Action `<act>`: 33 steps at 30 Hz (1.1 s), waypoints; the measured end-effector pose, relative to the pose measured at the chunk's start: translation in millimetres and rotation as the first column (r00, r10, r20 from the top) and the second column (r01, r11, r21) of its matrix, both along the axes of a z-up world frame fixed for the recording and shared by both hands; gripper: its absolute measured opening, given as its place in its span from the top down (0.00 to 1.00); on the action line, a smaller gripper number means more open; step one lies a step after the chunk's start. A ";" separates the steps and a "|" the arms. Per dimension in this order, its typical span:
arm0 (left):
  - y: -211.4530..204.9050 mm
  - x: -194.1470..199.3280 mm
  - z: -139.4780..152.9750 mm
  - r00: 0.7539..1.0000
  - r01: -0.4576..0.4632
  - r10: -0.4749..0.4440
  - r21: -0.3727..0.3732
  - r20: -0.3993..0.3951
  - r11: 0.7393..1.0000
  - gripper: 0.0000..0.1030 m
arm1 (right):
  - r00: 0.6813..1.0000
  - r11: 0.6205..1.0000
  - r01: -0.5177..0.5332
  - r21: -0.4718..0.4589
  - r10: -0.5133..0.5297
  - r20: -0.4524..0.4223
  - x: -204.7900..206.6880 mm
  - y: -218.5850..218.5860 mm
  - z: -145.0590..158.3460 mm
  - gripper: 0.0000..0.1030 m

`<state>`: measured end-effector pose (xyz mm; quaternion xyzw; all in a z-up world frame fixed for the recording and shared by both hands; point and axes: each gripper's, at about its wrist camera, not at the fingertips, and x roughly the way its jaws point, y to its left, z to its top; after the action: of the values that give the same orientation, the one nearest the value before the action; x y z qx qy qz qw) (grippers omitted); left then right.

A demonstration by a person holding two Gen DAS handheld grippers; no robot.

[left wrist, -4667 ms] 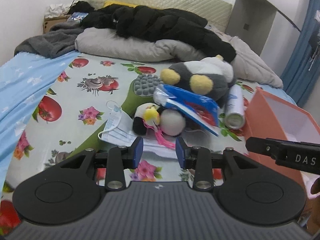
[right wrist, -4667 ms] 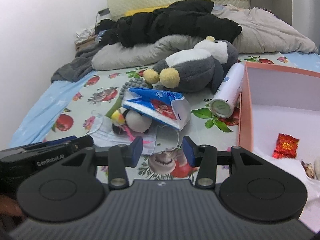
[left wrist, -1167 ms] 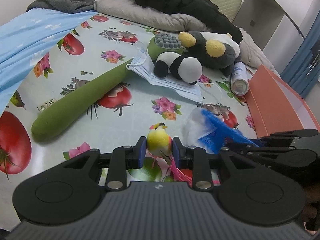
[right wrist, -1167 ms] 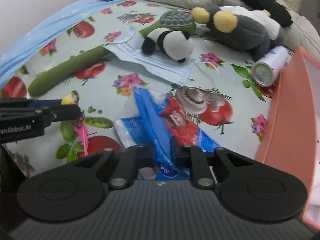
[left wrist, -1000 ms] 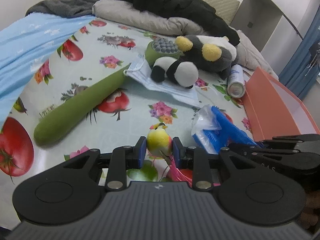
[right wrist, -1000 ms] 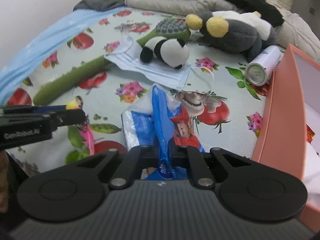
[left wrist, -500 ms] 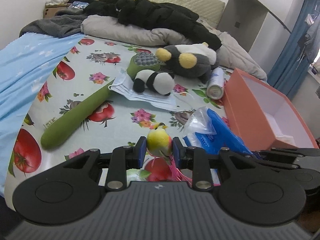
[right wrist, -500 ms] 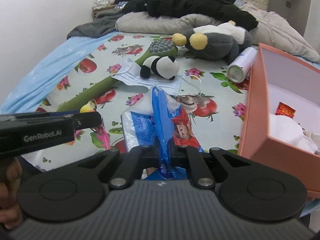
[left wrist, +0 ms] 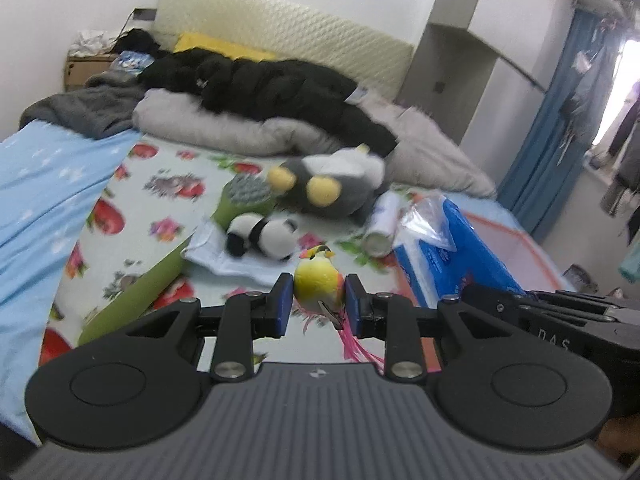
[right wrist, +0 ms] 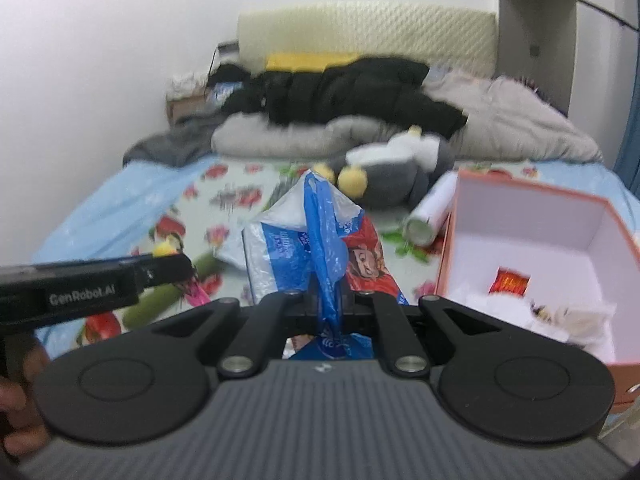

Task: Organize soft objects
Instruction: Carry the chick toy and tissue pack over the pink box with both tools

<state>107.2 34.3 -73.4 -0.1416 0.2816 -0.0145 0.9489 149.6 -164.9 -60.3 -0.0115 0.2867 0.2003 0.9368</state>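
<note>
The left gripper (left wrist: 316, 300) pinches a small yellow toy bird (left wrist: 319, 286) between its blue pads, lifted above the bed (left wrist: 168, 216). The right gripper (right wrist: 329, 300) is pressed tight on a blue plastic tissue pack (right wrist: 320, 236), held up just beside the open orange box (right wrist: 540, 216).

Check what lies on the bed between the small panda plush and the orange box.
In the left wrist view, a white spray can lies on the floral sheet between the panda plush and the orange box, just below the big penguin plush.
</note>
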 end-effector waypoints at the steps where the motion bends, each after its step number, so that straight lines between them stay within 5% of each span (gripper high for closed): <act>1: -1.9 -0.4 6.2 1.000 0.006 -0.006 -0.009 0.012 1.000 0.69 | 1.000 1.000 0.005 0.006 -0.005 0.013 -0.8 -2.1 5.3 0.92; 19: -73.0 26.1 88.7 0.970 0.181 -0.181 0.019 0.160 0.983 0.68 | 0.966 0.988 0.146 0.052 -0.154 0.208 0.5 -67.7 74.0 0.91; 26: -123.4 70.2 83.0 0.954 0.277 -0.276 0.009 0.116 0.961 0.68 | 0.954 0.969 0.243 0.050 -0.248 0.167 23.1 -107.6 61.6 0.91; 33: -174.3 131.0 47.1 0.939 0.344 -0.344 0.029 0.002 0.938 0.68 | 0.943 0.946 0.320 0.041 -0.323 0.079 61.8 -150.8 25.1 0.91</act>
<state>238.2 -140.0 -26.3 -0.0767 0.2990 -0.1768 0.9346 211.4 -315.7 -35.2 0.0399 0.2418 0.0481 0.9683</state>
